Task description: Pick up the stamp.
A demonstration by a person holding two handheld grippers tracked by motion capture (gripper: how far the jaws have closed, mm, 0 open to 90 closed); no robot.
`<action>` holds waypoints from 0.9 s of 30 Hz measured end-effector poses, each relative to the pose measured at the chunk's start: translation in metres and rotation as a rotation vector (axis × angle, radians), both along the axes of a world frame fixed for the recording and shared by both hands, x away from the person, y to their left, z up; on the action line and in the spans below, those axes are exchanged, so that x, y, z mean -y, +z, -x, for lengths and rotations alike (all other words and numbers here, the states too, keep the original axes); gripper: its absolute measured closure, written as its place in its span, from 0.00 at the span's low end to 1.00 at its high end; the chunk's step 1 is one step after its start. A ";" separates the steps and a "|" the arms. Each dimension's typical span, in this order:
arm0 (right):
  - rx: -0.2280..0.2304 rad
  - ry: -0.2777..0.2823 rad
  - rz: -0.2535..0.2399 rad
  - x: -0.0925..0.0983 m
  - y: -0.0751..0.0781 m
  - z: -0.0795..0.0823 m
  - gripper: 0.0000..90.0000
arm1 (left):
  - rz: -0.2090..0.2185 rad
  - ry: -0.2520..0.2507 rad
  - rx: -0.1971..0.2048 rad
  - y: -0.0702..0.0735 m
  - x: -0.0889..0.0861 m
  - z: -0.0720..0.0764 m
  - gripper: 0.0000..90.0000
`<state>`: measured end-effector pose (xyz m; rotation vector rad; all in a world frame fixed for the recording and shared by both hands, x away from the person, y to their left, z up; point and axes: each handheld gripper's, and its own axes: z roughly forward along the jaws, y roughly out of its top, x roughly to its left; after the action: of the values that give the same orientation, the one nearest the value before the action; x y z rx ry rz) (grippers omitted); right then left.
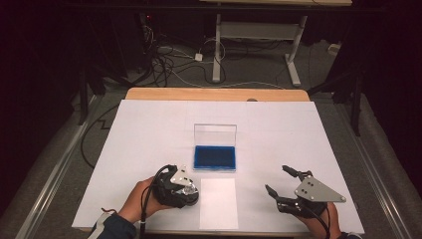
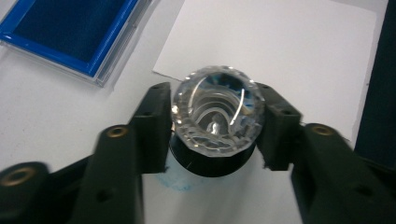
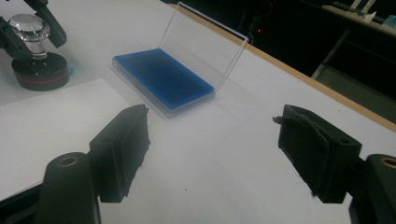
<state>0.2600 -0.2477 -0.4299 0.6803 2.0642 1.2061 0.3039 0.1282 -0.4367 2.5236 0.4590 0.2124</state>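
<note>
Black pads of the left gripper (image 2: 215, 126) press on either side of a faceted glass knob, the handle of a round stamp (image 2: 215, 114) whose dark base sits on the desk (image 1: 149, 134) just left of a blank sheet of paper (image 1: 218, 203). Held by the knob, the stamp stays upright, its face flat down, which suits a straight lift. A faint blue smudge under the base suggests ink. Just beyond the sheet lies the blue ink pad (image 1: 215, 158), its clear lid propped upright at the back so the pad is free to reach. Well apart on the other side, the right gripper (image 1: 281, 180) hovers with jaws spread and nothing between them, likely waiting to steady the paper.
</note>
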 end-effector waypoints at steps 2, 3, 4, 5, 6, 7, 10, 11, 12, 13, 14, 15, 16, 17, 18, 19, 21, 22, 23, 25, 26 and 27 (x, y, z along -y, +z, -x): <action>-0.002 0.001 -0.002 0.000 0.000 0.000 0.27 | -0.003 -0.006 -0.004 0.000 0.001 0.000 0.59; -0.004 0.001 -0.001 0.000 0.000 0.000 0.28 | -0.003 -0.008 -0.001 -0.001 0.001 0.000 0.59; -0.005 0.001 0.000 0.000 0.000 0.000 0.28 | -0.005 -0.010 0.004 -0.001 0.001 0.001 0.59; -0.003 0.001 0.000 0.000 0.000 0.000 0.28 | -0.009 -0.014 0.010 0.000 0.001 0.001 0.59; -0.001 0.003 0.000 0.000 0.000 0.000 0.28 | -0.013 -0.020 0.014 0.000 0.001 0.001 0.59; -0.001 0.003 0.000 0.000 0.000 0.000 0.28 | -0.012 -0.020 0.016 0.000 0.001 0.002 0.59; -0.003 0.002 0.001 0.000 0.000 0.000 0.28 | -0.024 -0.015 0.043 0.001 0.002 0.003 0.60; -0.003 0.003 0.002 0.000 0.000 0.000 0.28 | -0.025 -0.016 0.053 0.001 0.002 0.003 0.60; -0.001 0.004 0.002 0.000 0.000 0.000 0.28 | -0.015 -0.016 0.058 0.002 0.001 0.003 0.60; -0.001 0.002 0.001 0.001 0.000 0.000 0.28 | -0.008 -0.012 0.063 0.002 0.001 0.004 0.60; -0.002 0.002 0.002 0.001 0.000 0.000 0.28 | -0.009 -0.015 0.064 0.003 0.000 0.004 0.60; -0.002 0.002 0.002 0.001 0.000 0.000 0.28 | -0.010 -0.017 0.070 0.003 0.000 0.004 0.60; -0.001 0.003 0.002 0.001 0.000 0.000 0.28 | -0.011 -0.012 0.073 0.003 0.000 0.005 0.60; -0.002 0.004 0.003 0.000 0.000 0.000 0.28 | -0.009 -0.011 0.074 0.003 0.000 0.005 0.60; -0.001 0.004 0.004 0.000 0.000 0.000 0.28 | -0.009 -0.017 0.078 0.003 0.000 0.005 0.60; 0.001 0.004 0.003 0.000 0.000 0.000 0.28 | -0.013 -0.011 0.089 0.003 -0.001 0.005 0.60; 0.002 0.002 0.003 0.000 0.001 -0.001 0.28 | 0.003 -0.014 0.076 0.002 -0.002 0.005 0.60; 0.001 0.002 0.001 0.000 0.001 -0.002 0.28 | 0.010 -0.009 0.083 0.002 -0.003 0.005 0.60; 0.001 0.002 0.003 0.000 0.000 -0.002 0.28 | 0.008 -0.004 0.089 0.002 -0.003 0.005 0.60; -0.001 0.001 0.003 -0.001 0.000 -0.003 0.28 | 0.020 -0.006 0.089 0.002 -0.005 0.005 0.60; -0.003 0.001 0.003 -0.001 0.000 -0.004 0.28 | 0.024 0.000 0.092 0.002 -0.005 0.004 0.60; -0.003 0.001 0.004 -0.001 0.000 -0.004 0.28 | 0.024 0.003 0.090 0.002 -0.006 0.004 0.60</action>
<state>0.2644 -0.2470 -0.4298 0.6797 2.0692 1.2012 0.3001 0.1342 -0.4345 2.4785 0.4265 0.3189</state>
